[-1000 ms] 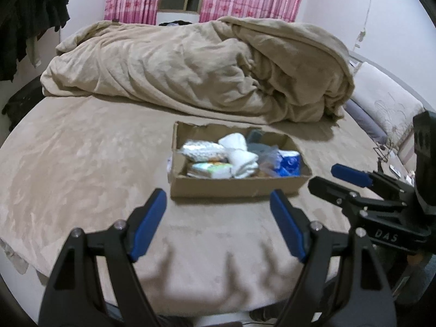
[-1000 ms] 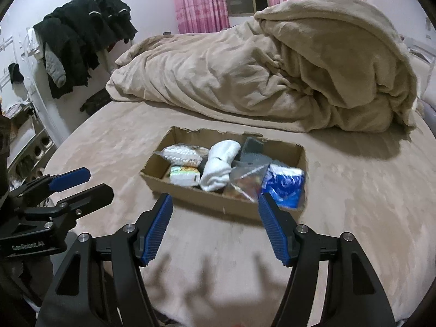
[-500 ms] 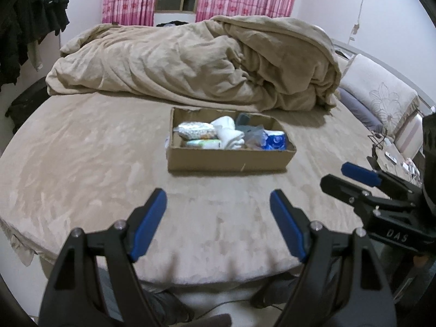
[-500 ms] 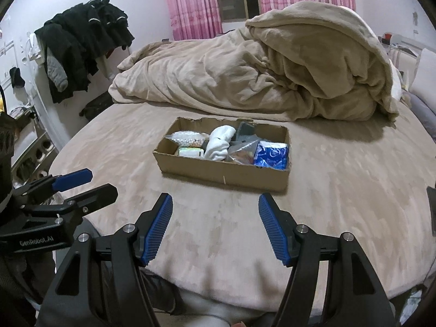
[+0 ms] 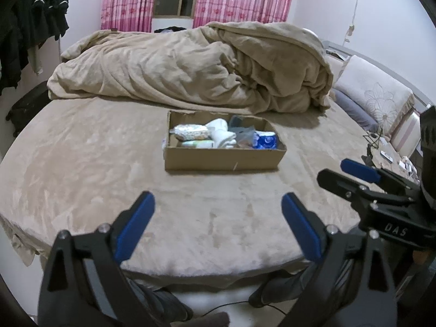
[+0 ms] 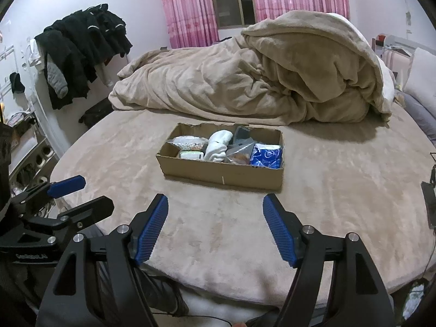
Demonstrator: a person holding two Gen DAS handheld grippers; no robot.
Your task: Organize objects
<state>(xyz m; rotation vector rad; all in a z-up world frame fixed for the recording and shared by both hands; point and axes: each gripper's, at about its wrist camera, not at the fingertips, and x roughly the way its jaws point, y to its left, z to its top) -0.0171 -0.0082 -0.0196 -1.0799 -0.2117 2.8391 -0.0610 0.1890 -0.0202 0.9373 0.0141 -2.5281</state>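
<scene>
Blue-padded left tool [image 5: 218,218] and right tool [image 6: 215,222] hover over bed [image 5: 81,169], jaws opening, empty.

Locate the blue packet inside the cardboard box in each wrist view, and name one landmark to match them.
Left wrist view: blue packet at the right end of the cardboard box, just above picture centre.
Right wrist view: blue packet at the box's right end, right of centre.
Shared landmark: the white rolled cloth mid-box.
</scene>
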